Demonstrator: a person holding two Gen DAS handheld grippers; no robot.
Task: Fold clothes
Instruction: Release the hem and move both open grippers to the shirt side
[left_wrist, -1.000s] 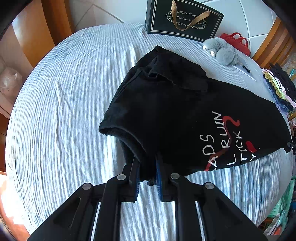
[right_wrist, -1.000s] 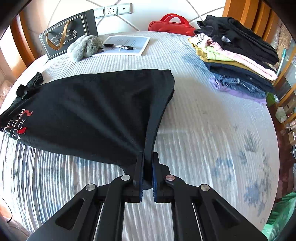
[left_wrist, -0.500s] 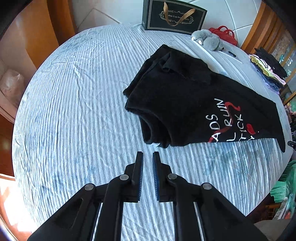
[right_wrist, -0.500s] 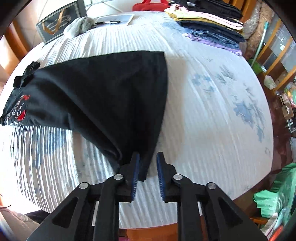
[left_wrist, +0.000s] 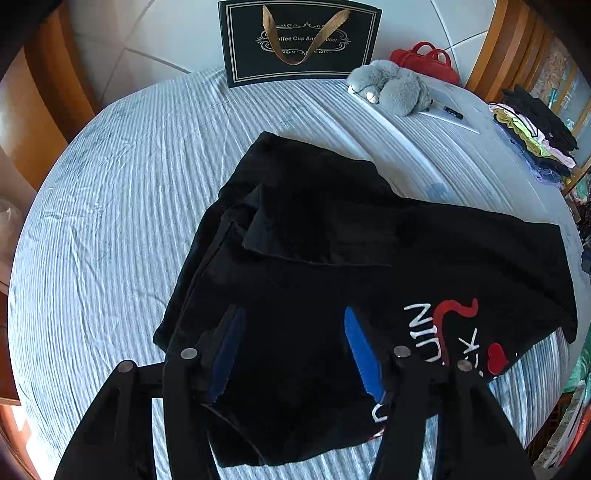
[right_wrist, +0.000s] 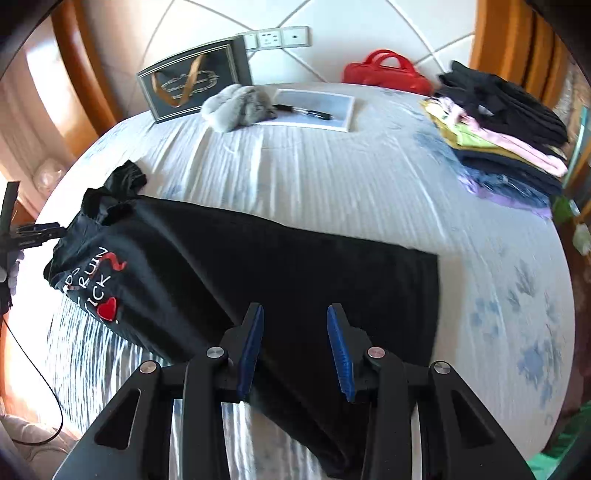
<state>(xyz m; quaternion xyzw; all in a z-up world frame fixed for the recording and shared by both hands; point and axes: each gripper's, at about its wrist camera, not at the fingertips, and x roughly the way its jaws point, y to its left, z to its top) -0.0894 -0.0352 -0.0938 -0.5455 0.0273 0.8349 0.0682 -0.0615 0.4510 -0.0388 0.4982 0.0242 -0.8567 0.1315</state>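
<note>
A black T-shirt (left_wrist: 332, 240) with white and red lettering lies folded lengthwise on the striped pale-blue bedspread (left_wrist: 110, 221). My left gripper (left_wrist: 293, 314) hovers over its sleeve end. Its jaws are opening wide, and the blue pads (left_wrist: 364, 358) touch no cloth. In the right wrist view the same T-shirt (right_wrist: 277, 266) stretches from the printed chest at the left to the hem at the right. My right gripper (right_wrist: 295, 314) hangs above the hem part with its jaws opening. The fabric lies beneath them, not pinched.
At the head of the bed stand a black gift bag (left_wrist: 299, 40), a grey plush toy (left_wrist: 391, 88), a red handbag (left_wrist: 424, 62) and a sheet of paper with a pen (right_wrist: 314, 109). A stack of folded clothes (right_wrist: 506, 125) sits at the right edge. Wooden bed posts flank the bed.
Both grippers were shut on the shirt's near edge and have let it go. The shirt has dropped flat on the bed. Both grippers have moved forward over it with wider jaws.
</note>
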